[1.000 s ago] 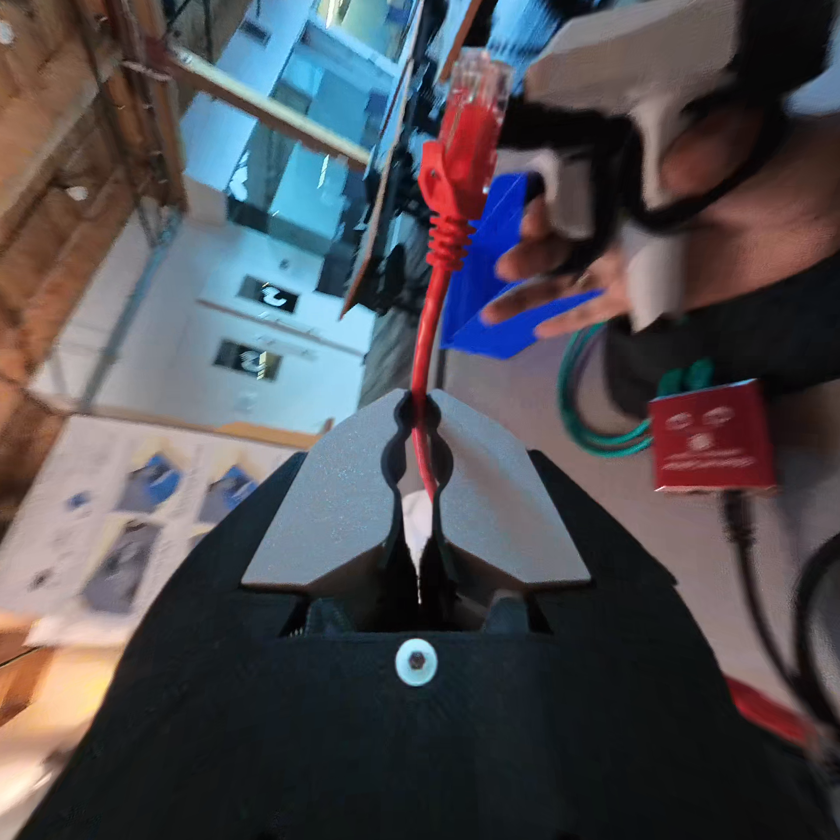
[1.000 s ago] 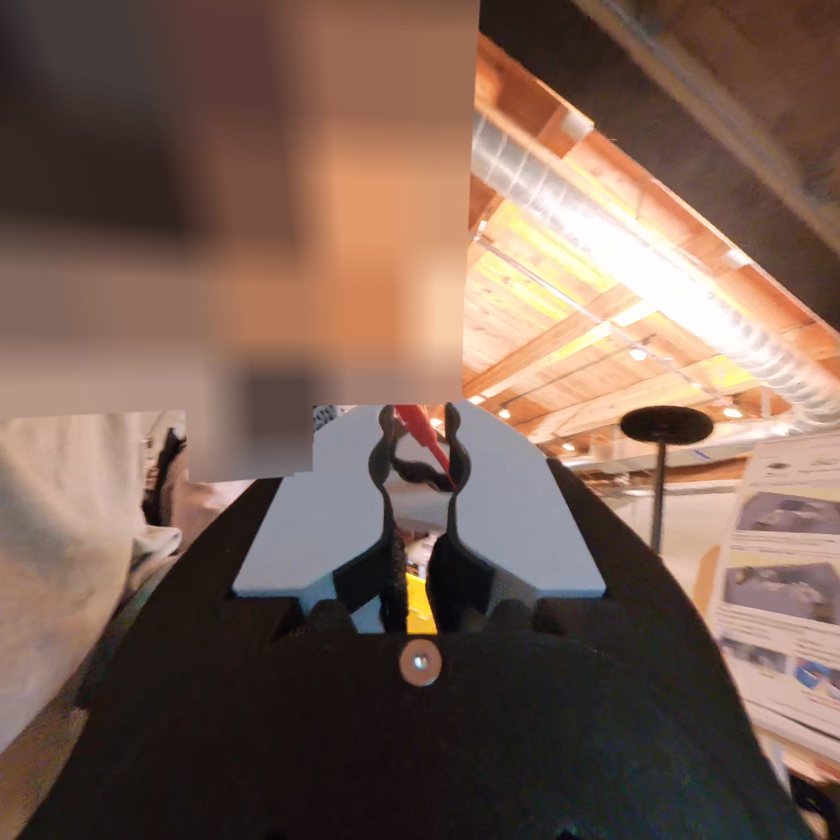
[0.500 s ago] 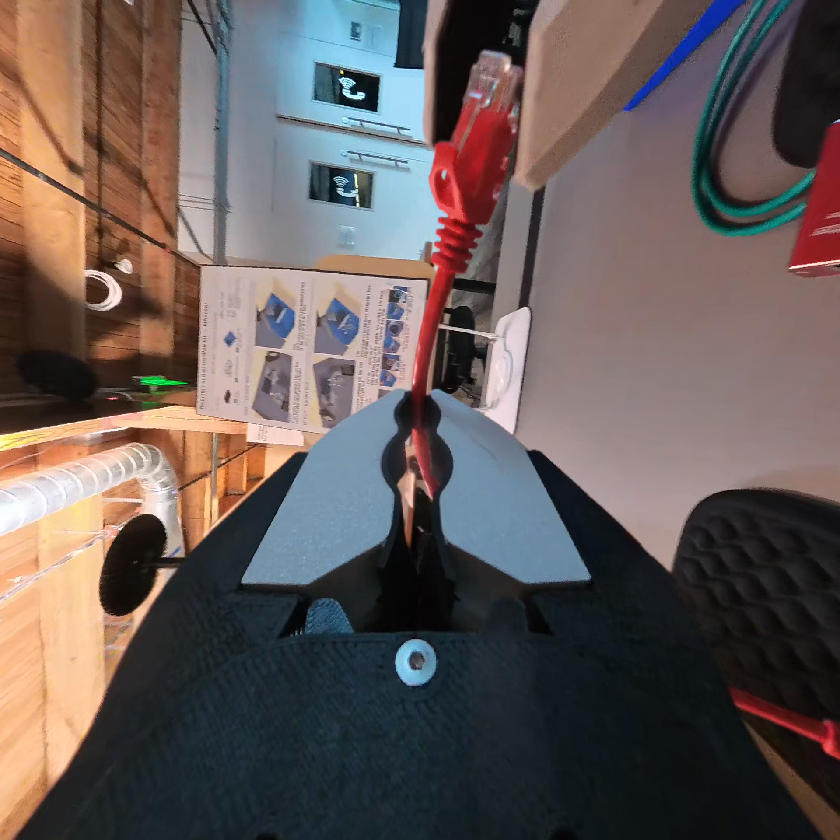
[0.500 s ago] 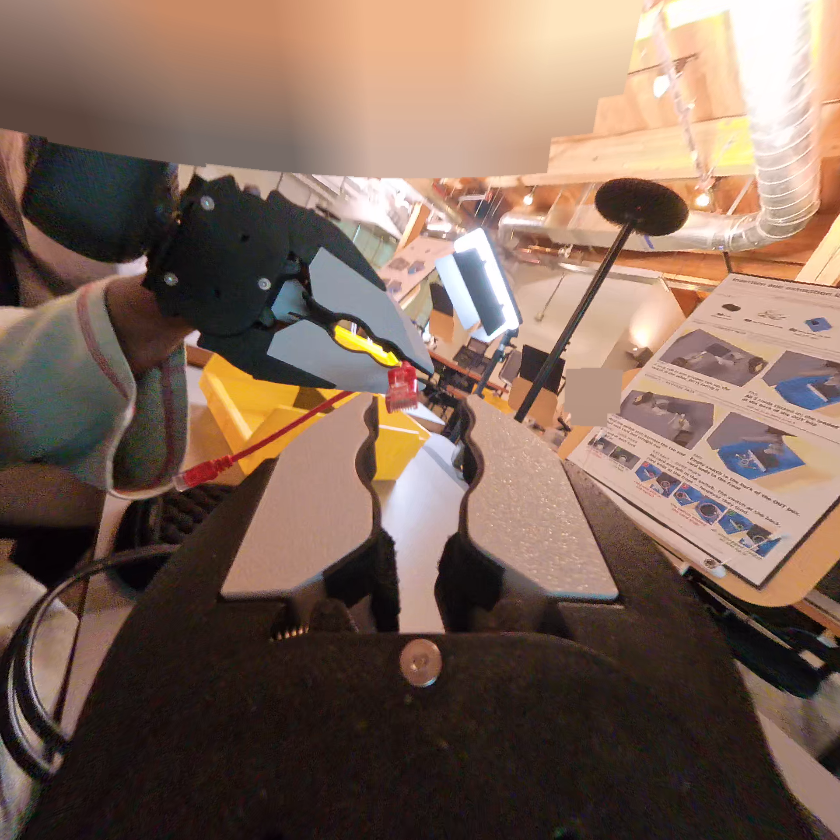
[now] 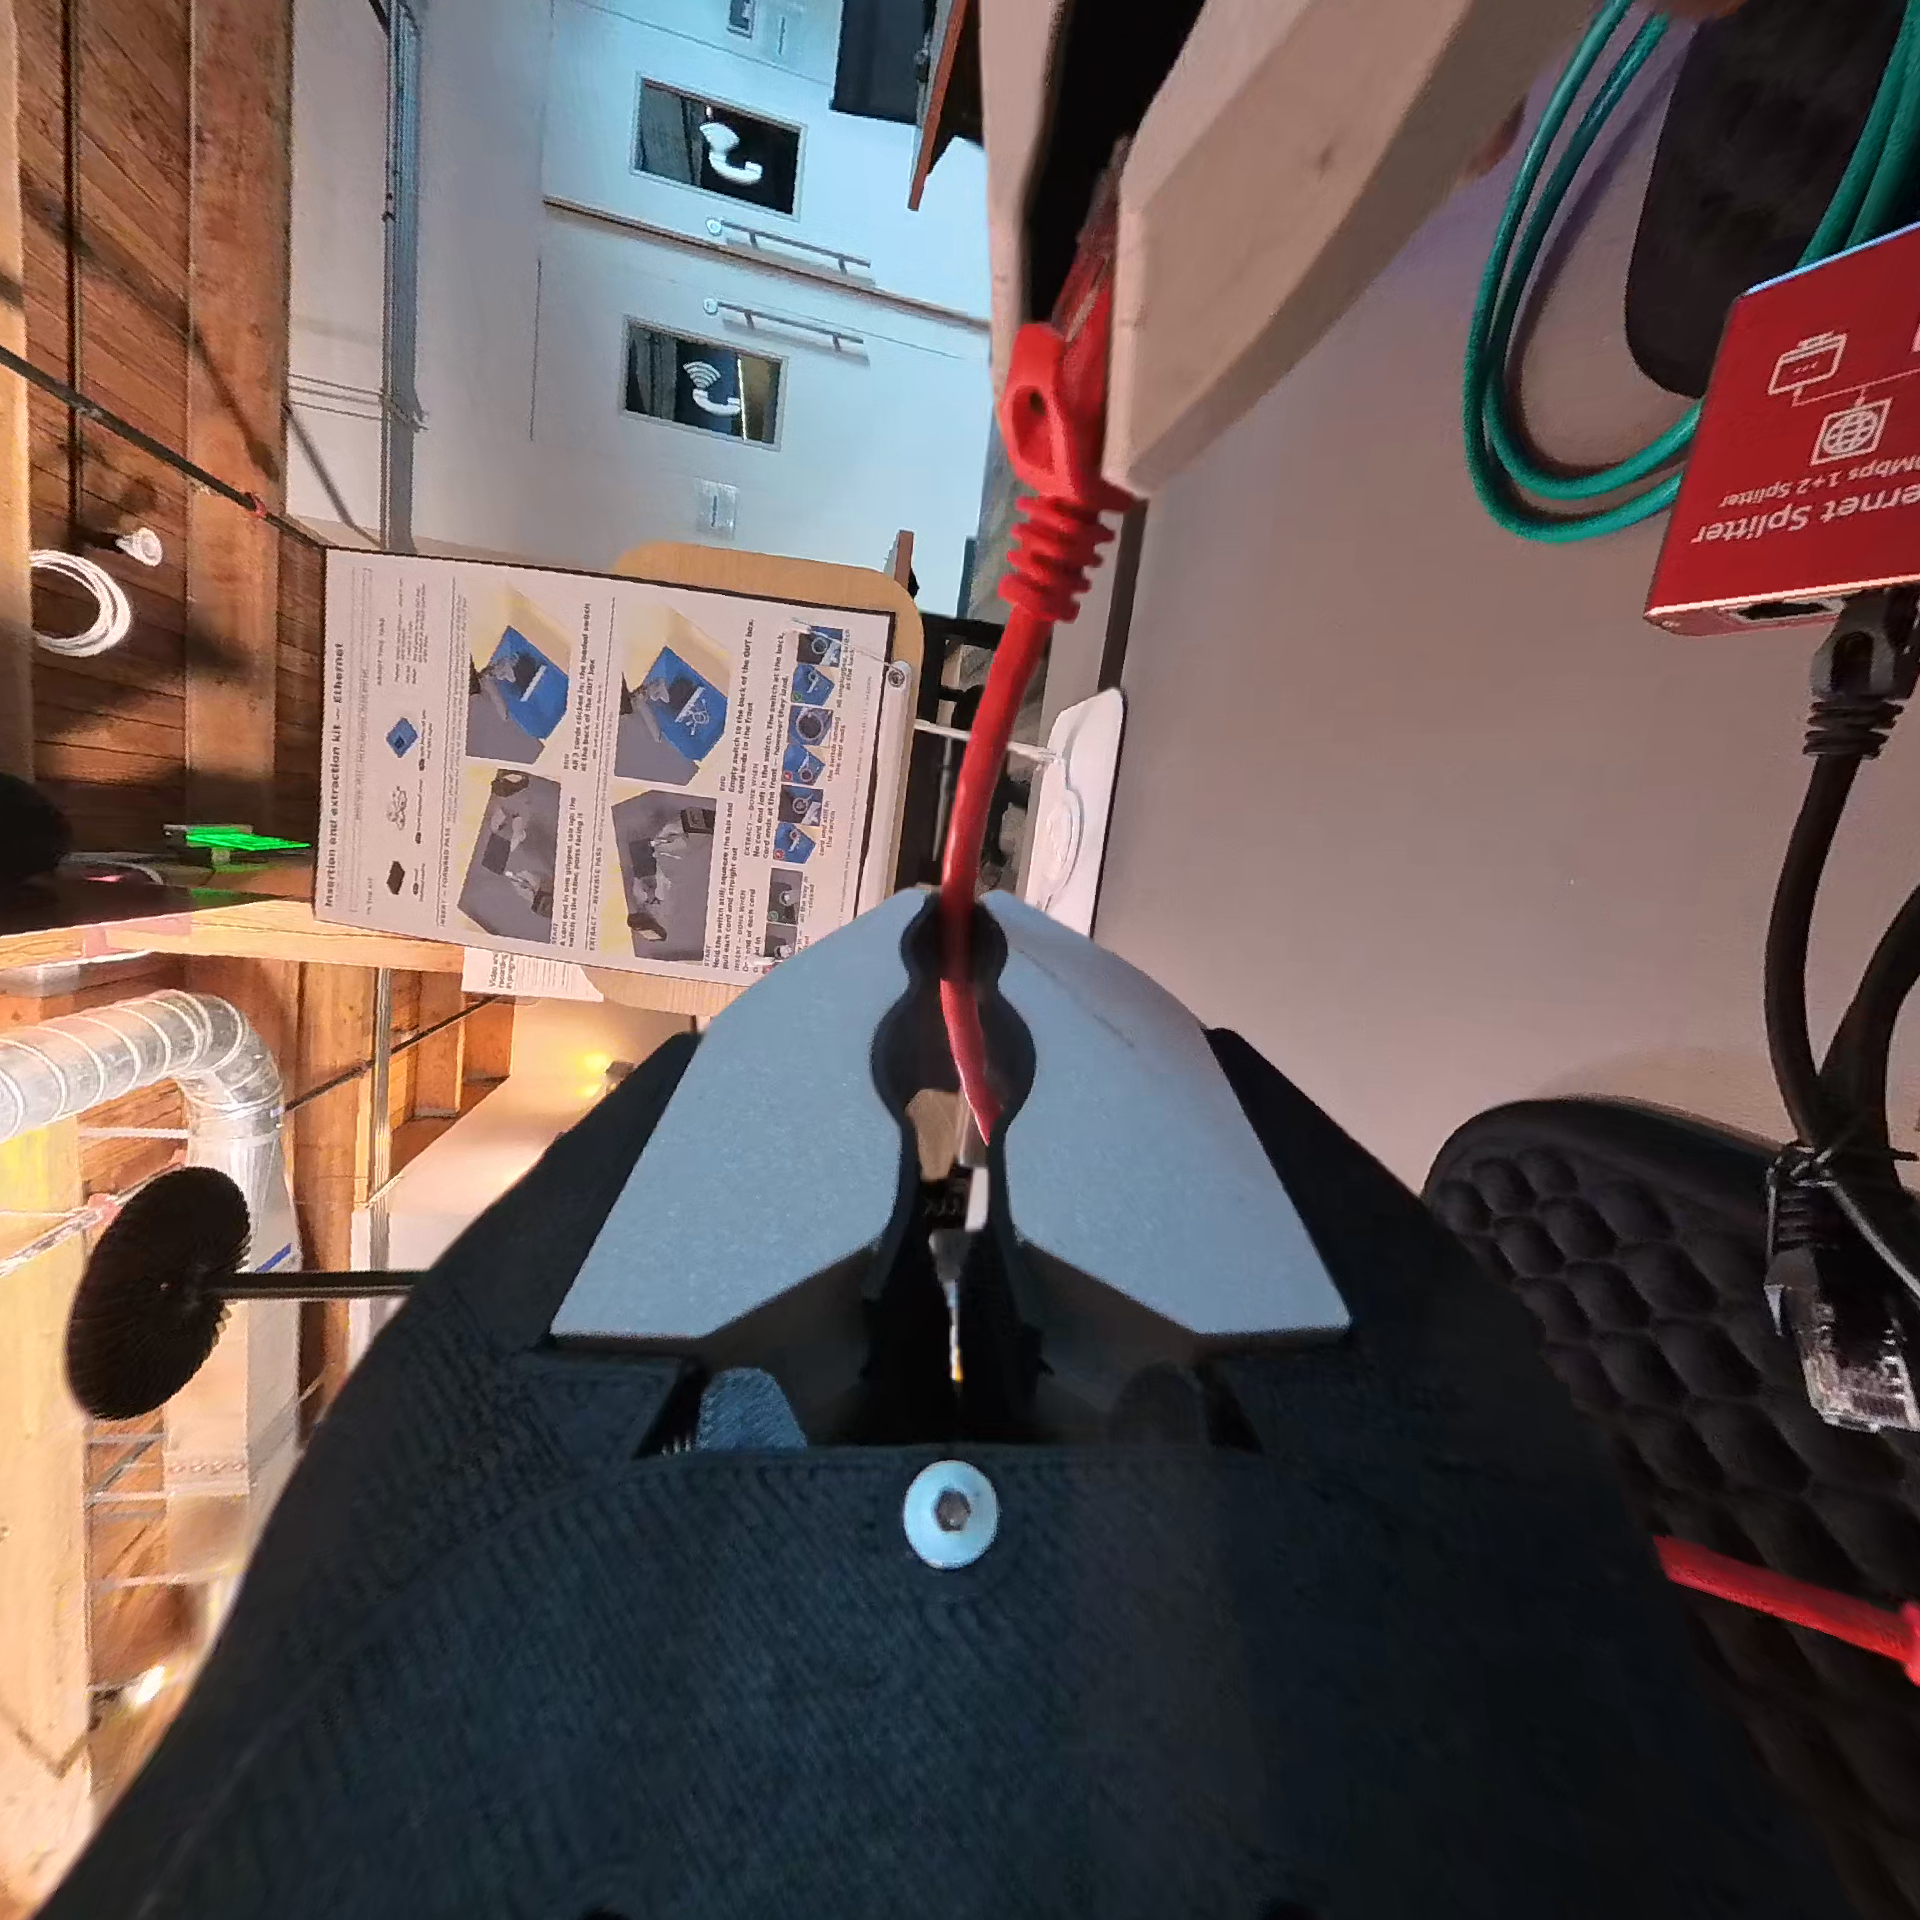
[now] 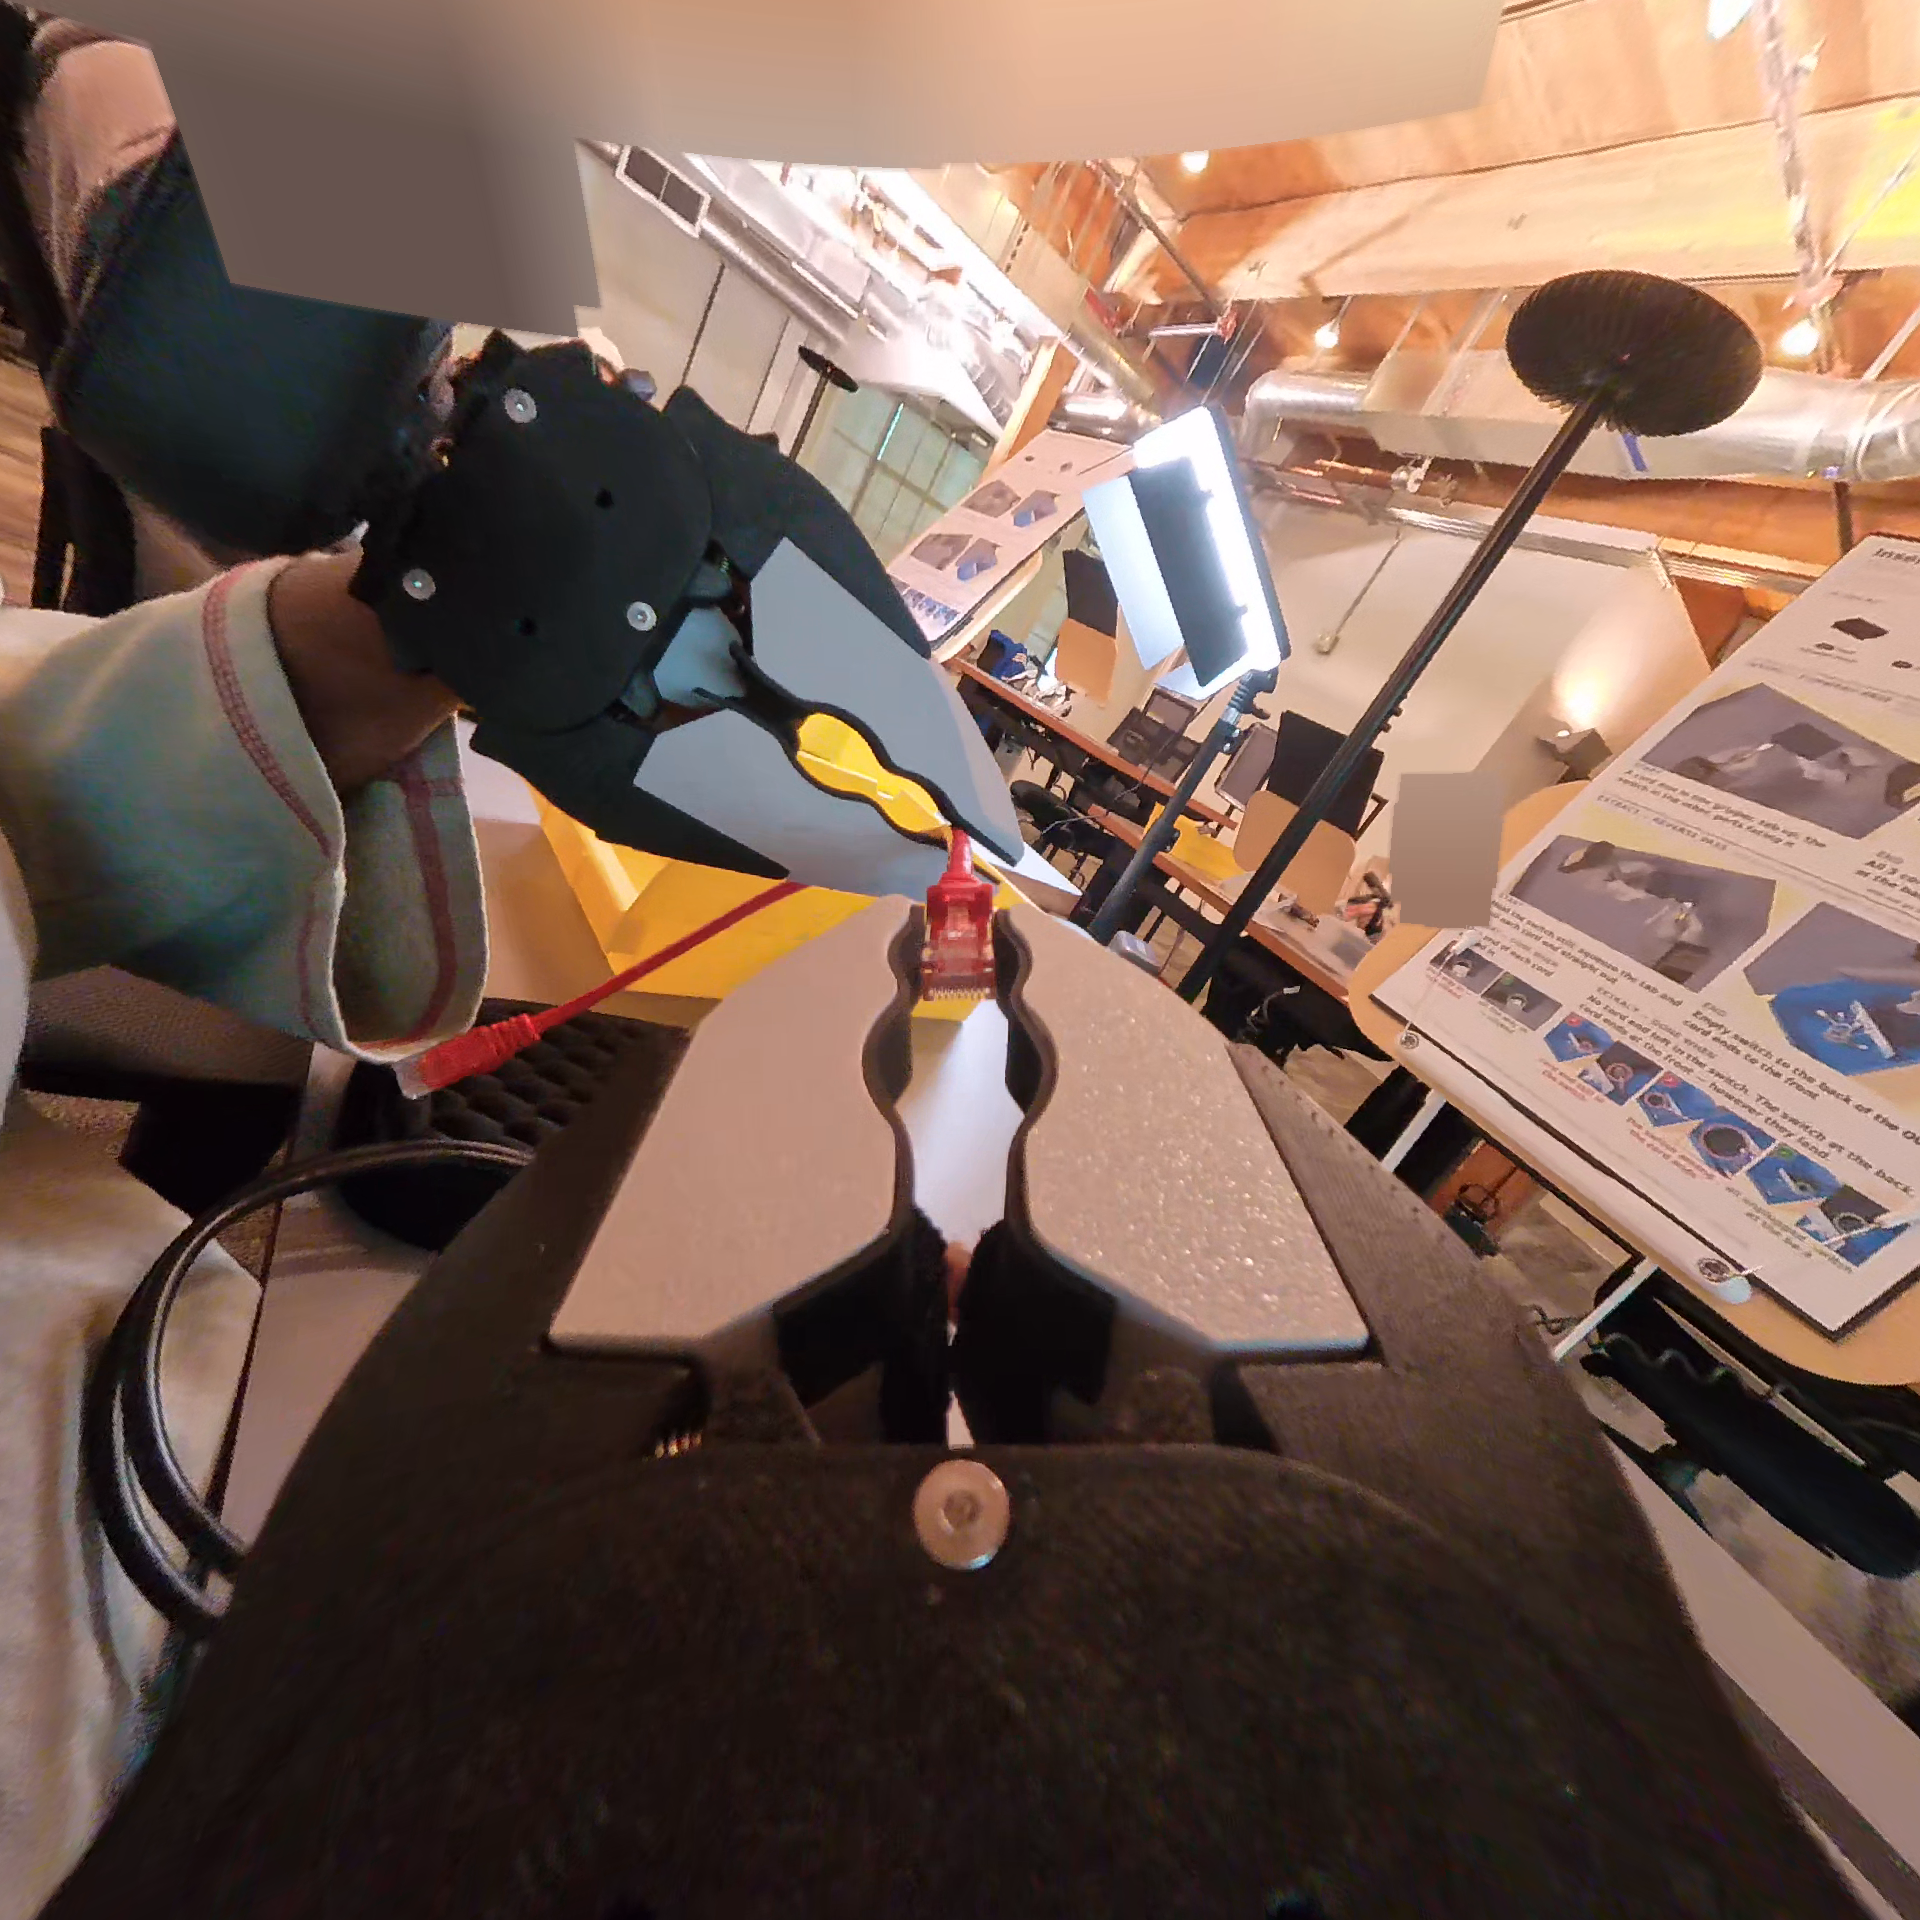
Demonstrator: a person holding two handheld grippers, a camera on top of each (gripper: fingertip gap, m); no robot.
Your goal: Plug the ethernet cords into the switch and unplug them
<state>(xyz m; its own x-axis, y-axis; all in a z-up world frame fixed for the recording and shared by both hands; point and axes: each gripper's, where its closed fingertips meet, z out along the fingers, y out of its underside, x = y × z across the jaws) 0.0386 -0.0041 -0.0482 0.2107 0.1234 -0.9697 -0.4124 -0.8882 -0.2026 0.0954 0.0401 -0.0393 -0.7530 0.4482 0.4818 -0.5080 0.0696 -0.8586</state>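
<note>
A: What carries the scene, and what lies on it?

B: A pale grey tabletop (image 5: 1351, 831). Taking the red switch box (image 5: 1808, 447) as landmark: a black dimpled mat (image 5: 1621, 1299) lies nearer the camera than the box; a coil of green cord (image 5: 1538, 395) lies just beside the box on its far side; a black cord (image 5: 1808, 862) is plugged into the box's near edge and runs toward the mat, where a second black plug (image 5: 1839, 1340) lies free.

A: And the instruction poster?

B: The poster (image 5: 603, 769) stands on a wooden board, well apart from the box, beyond the tabletop's edge.

A: What is the left gripper doing?

B: The left gripper (image 5: 961, 925) has its fingers (image 5: 769, 1164) clamped on the red ethernet cord (image 5: 977, 790) a little behind its plug. The red plug (image 6: 958, 951) is in the air, away from the box.

A: The right gripper?

B: The right gripper (image 6: 954, 940) has its fingers (image 6: 1174, 1174) apart. In the right wrist view the red plug shows in the gap at their tips; whether they touch it cannot be told. In the left wrist view a pale finger of the right gripper lies just beside the plug.

A: Where does the rest of the red cord go?

B: It trails back under the left gripper to a second red plug (image 6: 473, 1049) lying over the black mat.
</note>
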